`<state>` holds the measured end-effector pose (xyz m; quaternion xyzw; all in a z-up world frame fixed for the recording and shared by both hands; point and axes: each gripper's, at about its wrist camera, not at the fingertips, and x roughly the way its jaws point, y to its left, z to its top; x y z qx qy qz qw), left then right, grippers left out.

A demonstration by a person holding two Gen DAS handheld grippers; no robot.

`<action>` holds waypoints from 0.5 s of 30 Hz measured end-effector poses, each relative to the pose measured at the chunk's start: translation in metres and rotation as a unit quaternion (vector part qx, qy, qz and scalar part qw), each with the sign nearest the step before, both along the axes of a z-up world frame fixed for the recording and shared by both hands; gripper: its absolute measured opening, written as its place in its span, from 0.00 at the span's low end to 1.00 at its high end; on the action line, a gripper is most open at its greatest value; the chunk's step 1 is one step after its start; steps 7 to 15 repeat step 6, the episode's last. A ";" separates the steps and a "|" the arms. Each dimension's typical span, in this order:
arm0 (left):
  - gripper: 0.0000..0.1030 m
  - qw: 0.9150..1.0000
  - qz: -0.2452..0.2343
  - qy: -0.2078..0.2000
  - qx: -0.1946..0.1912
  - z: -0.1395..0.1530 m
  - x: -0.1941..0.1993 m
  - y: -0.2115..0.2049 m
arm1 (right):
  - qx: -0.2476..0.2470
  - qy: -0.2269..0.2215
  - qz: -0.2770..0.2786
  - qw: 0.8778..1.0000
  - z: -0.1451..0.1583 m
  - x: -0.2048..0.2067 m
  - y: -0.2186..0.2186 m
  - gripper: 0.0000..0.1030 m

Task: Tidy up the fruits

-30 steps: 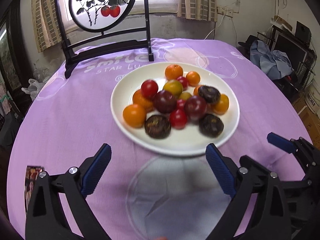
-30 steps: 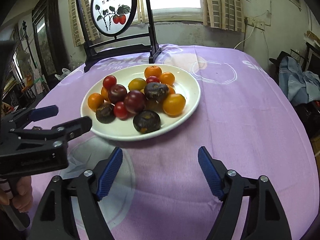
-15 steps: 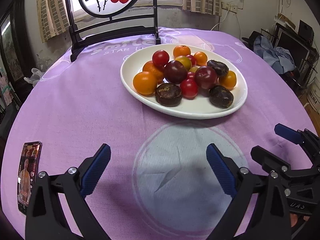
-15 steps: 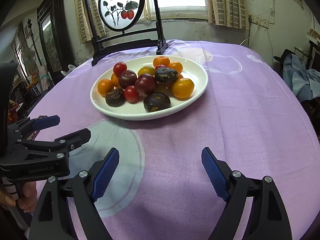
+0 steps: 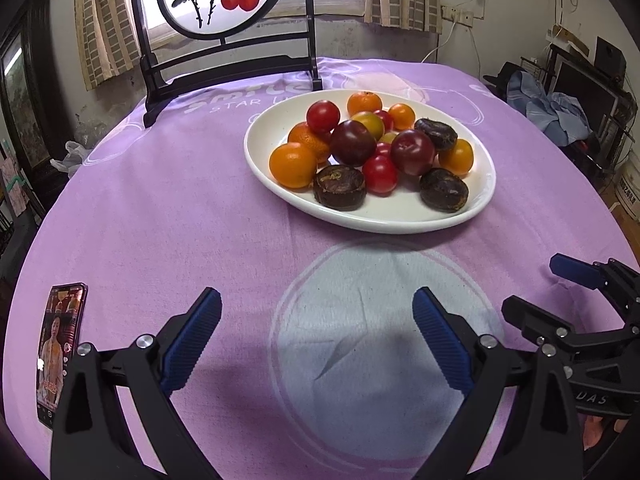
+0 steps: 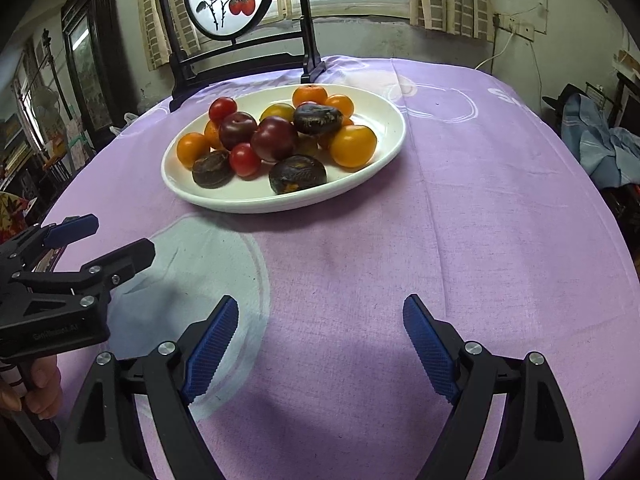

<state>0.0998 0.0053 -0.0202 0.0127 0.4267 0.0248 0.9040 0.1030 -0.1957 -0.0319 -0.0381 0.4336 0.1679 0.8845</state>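
Observation:
A white oval plate (image 5: 400, 220) (image 6: 384, 112) sits mid-table, piled with several fruits: oranges (image 5: 293, 164), red tomatoes (image 5: 379, 174), dark plums (image 5: 353, 142) and dark brown wrinkled fruits (image 5: 339, 187) (image 6: 297, 173). My left gripper (image 5: 318, 328) hovers open over a pale circle printed on the cloth, short of the plate, nothing between its blue pads. My right gripper (image 6: 320, 334) is open too, empty, nearer than the plate and to its right. Each gripper shows in the other's view: the right gripper (image 5: 580, 280), the left gripper (image 6: 80, 248).
A purple tablecloth (image 6: 480, 200) covers the round table. A black-framed round painted screen (image 5: 224, 20) stands behind the plate. A phone (image 5: 60, 352) lies at the left near edge. A hand (image 6: 28, 392) holds the left gripper's handle. Clothes (image 5: 552, 112) lie off to the right.
Both views pulled back and down from the plate, which now sits farther up the frames. The phone came into the left view. The right jaws widened slightly.

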 end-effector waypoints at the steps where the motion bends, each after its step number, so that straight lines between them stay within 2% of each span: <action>1: 0.92 1.000 0.004 0.003 -0.001 -0.001 0.000 0.001 | 0.000 0.001 -0.001 1.000 0.000 0.000 -0.001 0.83; 15: 0.92 1.000 0.006 0.013 -0.004 -0.005 0.003 0.002 | 0.002 0.005 -0.005 1.000 -0.001 0.000 -0.002 0.83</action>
